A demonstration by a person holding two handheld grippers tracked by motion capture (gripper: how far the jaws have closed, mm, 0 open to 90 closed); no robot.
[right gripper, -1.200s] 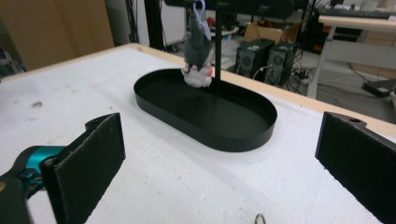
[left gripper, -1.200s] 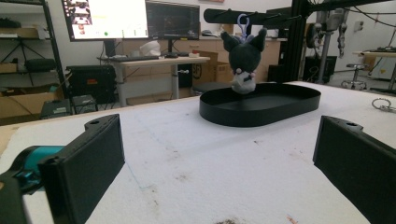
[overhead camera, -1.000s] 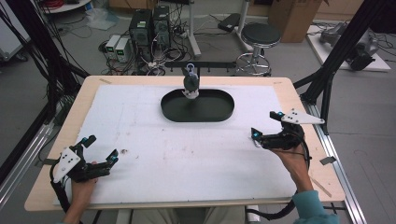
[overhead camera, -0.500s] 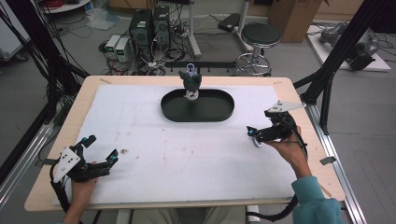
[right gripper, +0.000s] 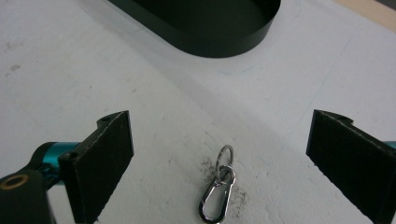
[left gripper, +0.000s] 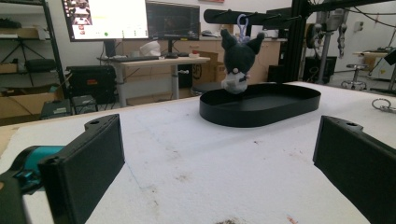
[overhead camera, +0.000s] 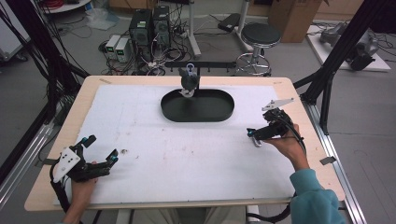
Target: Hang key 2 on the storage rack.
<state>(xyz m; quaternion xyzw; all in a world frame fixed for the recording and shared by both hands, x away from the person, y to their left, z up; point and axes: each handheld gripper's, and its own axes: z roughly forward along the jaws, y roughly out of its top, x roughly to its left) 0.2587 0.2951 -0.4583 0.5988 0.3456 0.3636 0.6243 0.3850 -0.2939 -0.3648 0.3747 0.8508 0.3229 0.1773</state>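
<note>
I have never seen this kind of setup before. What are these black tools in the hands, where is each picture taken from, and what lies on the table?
A person sits at a table and holds a hand-operated two-jaw gripper in each hand. The high view looks down from above: the left gripper is at the near left, the right gripper at the right. The other two pictures come from cameras riding on the grippers, looking along their black jaws.

On the white surface sits a black oval tray, with a small dark plush toy at its rim. A metal clip with rings lies between the right gripper's open jaws, which have just been closing a little. Neither gripper holds anything.
</note>
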